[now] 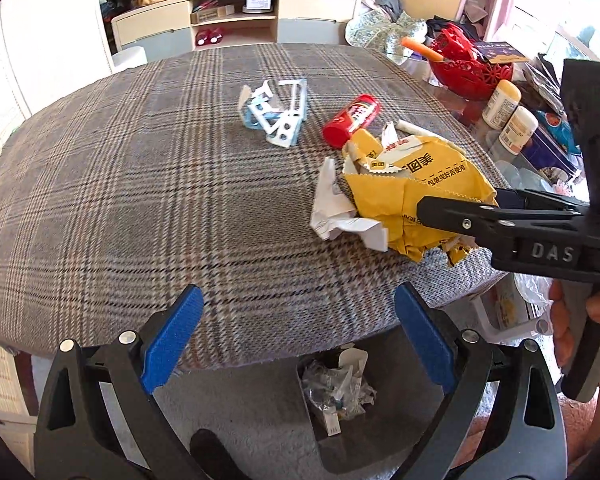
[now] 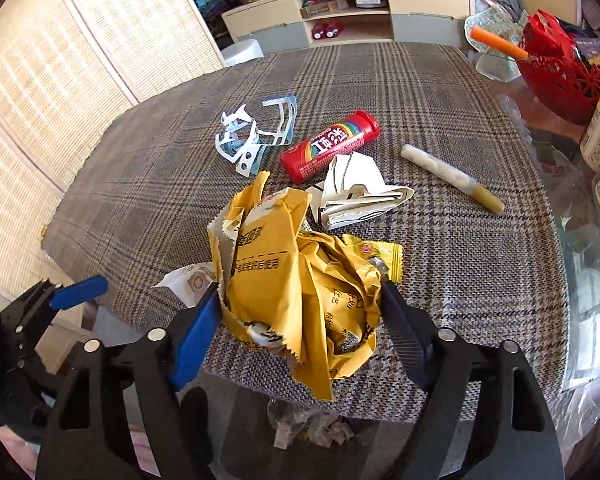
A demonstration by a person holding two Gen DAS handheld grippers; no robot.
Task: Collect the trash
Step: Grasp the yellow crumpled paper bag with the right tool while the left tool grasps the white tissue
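While the right tongs (image 2: pixel 300 308) squeezed the crumpled yellow bag (image 2: pixel 300 292) at the near edge of the checked worktop (image 2: pixel 140 208), the left tongs (image 1: pixel 298 336) hung open with nothing between their blue pads, just off that edge. Beyond the bag lay crumpled white paper (image 2: pixel 356 192), a red tube (image 2: pixel 330 145), a cut-out blue and white card (image 2: pixel 256 136) and a pale stick (image 2: pixel 452 178). Below the edge, a bin (image 1: pixel 340 396) on the floor held scraps.
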